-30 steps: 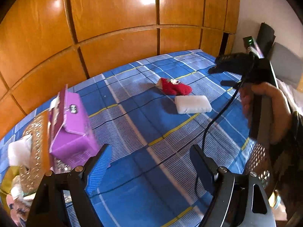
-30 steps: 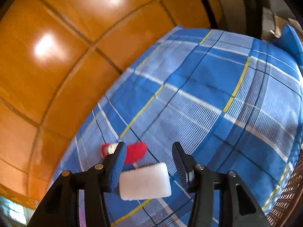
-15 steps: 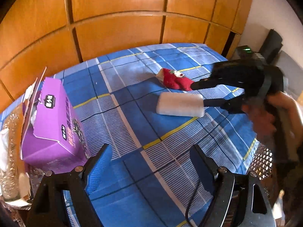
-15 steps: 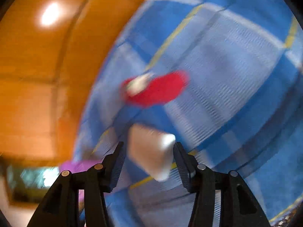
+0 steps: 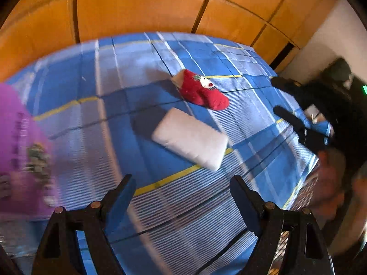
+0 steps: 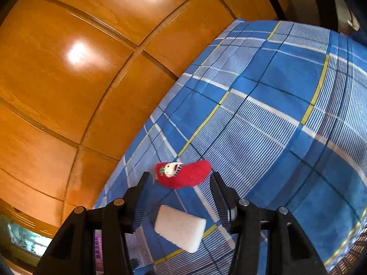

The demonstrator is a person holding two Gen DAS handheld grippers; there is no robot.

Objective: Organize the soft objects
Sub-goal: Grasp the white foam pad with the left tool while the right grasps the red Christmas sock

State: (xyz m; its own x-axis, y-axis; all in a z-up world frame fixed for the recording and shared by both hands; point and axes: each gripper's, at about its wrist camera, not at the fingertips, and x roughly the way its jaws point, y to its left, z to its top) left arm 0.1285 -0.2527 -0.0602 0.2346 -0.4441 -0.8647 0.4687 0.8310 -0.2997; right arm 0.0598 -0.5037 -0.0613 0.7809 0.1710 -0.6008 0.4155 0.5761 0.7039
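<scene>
A white soft pad point(image 5: 190, 137) lies flat on the blue checked bedsheet point(image 5: 87, 105). Just beyond it lies a red Christmas sock point(image 5: 201, 90). My left gripper point(image 5: 182, 190) hovers above the sheet in front of the pad, open and holding nothing. My right gripper point(image 5: 275, 95) comes in from the right, open, its tips short of both items. In the right wrist view the sock point(image 6: 183, 174) shows between the tips of the right gripper point(image 6: 180, 178), untouched, and the pad point(image 6: 180, 228) lies lower, near the fingers.
A purple tissue box point(image 5: 20, 149) stands blurred at the left edge. Orange wooden panels point(image 5: 137, 6) rise behind the bed. A brown mesh basket point(image 5: 300, 192) sits at the bed's right edge, beside a person's hand point(image 5: 328, 178).
My left gripper has dropped and turned toward the pad, which now looks larger; the purple box slid to the left edge. My right gripper swung close to the pad, then drew back.
</scene>
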